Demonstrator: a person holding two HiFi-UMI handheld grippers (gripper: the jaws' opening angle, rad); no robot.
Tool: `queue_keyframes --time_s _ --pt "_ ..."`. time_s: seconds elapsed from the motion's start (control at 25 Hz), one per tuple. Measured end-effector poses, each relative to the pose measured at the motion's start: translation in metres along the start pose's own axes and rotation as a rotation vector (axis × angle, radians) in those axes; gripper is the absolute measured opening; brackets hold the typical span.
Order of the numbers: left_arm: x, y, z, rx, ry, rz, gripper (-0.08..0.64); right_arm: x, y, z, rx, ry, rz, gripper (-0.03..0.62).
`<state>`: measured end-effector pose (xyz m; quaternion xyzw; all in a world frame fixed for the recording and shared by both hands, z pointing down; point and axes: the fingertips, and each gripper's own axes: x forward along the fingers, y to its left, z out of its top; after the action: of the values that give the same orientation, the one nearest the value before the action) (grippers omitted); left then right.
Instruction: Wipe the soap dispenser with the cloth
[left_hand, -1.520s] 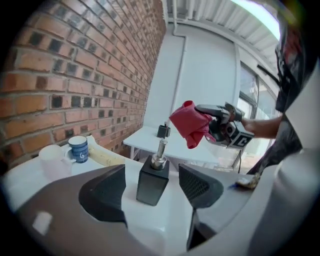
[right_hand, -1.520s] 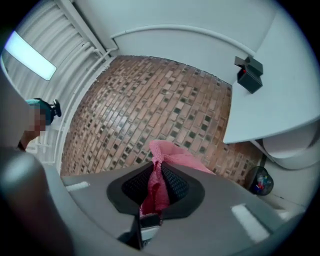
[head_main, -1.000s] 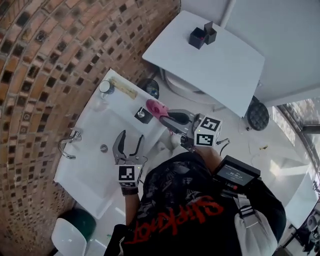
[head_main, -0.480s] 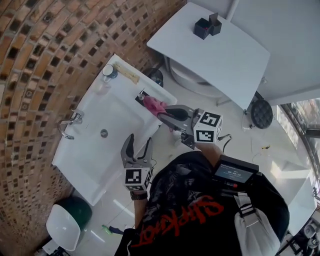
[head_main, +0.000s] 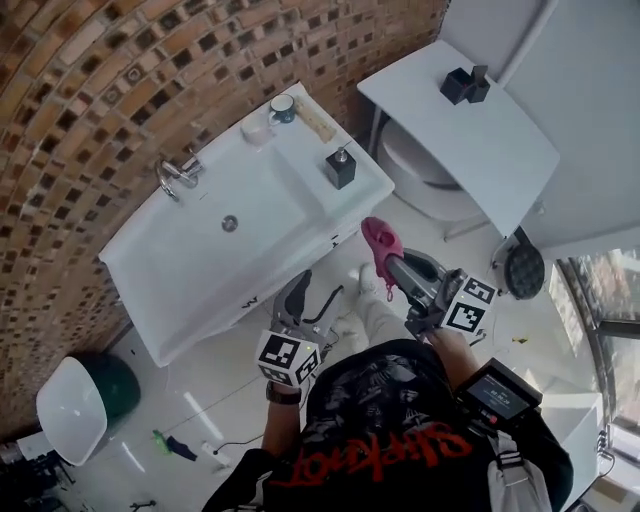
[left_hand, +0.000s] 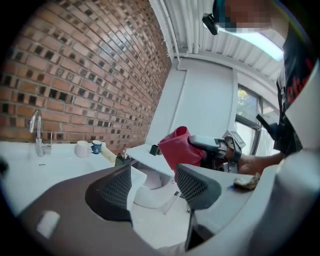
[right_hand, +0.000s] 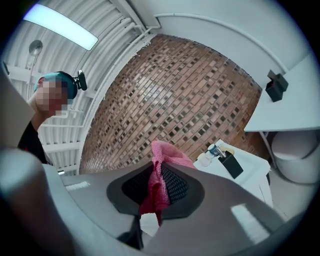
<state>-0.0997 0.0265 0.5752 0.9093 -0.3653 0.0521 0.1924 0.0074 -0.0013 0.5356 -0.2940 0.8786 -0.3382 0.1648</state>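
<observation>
The soft, limp cloth (head_main: 380, 243) is pinched in the right gripper (head_main: 398, 268), well apart from the small, rigid, probably tippable dispenser (head_main: 340, 167) on the sink (head_main: 200, 255) rim, whose body the spread, empty left gripper (head_main: 308, 298) could steady

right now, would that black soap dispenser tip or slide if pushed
Probably slides before tipping: the soap dispenser looks squat and square, standing on the smooth sink rim. Pushed near its top, it might tip. The cloth droops, so it would likely push softly.
</observation>
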Motion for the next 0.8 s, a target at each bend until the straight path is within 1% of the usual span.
queue_keyframes --time_s 0.08,0.16,0.28,0.36,0.44,0.52,0.56,0.6,0.64,0.72,0.8 --pt "-0.015 -0.010 0.004 -0.040 -0.030 -0.029 0.285 -0.010 0.017 -0.003 -0.018 0.001 -0.015 0.041" --pt "-0.027 -0.015 0.012 -0.036 -0.053 -0.039 0.285 -0.015 0.032 -0.001 -0.027 -0.012 -0.020 0.041" --pt "-0.041 -0.018 0.025 -0.010 -0.099 -0.034 0.284 -0.014 0.051 0.000 -0.043 -0.016 -0.006 0.041" --pt "-0.047 -0.020 0.030 -0.017 -0.116 -0.025 0.284 -0.015 0.061 0.000 -0.053 -0.015 0.004 0.041" --pt "-0.050 -0.023 0.033 -0.029 -0.115 -0.003 0.276 -0.018 0.069 0.004 -0.068 -0.016 0.009 0.041" --pt "-0.051 -0.029 0.039 -0.059 -0.127 0.012 0.224 -0.022 0.073 0.011 -0.082 -0.023 0.014 0.041" --pt "-0.052 -0.033 0.045 -0.079 -0.142 0.010 0.175 -0.024 0.074 0.016 -0.085 -0.031 0.018 0.042" --pt "-0.053 -0.038 0.052 -0.095 -0.158 0.000 0.144 -0.028 0.076 0.021 -0.088 -0.040 0.021 0.041" --pt "-0.053 -0.045 0.058 -0.103 -0.172 -0.013 0.132 -0.031 0.077 0.026 -0.094 -0.050 0.021 0.041" --pt "-0.052 -0.060 0.071 -0.079 -0.197 -0.035 0.126 -0.040 0.081 0.036 -0.116 -0.064 0.023 0.041" --pt "-0.049 -0.076 0.085 -0.016 -0.228 -0.056 0.111 -0.050 0.086 0.046 -0.144 -0.075 0.037 0.040"
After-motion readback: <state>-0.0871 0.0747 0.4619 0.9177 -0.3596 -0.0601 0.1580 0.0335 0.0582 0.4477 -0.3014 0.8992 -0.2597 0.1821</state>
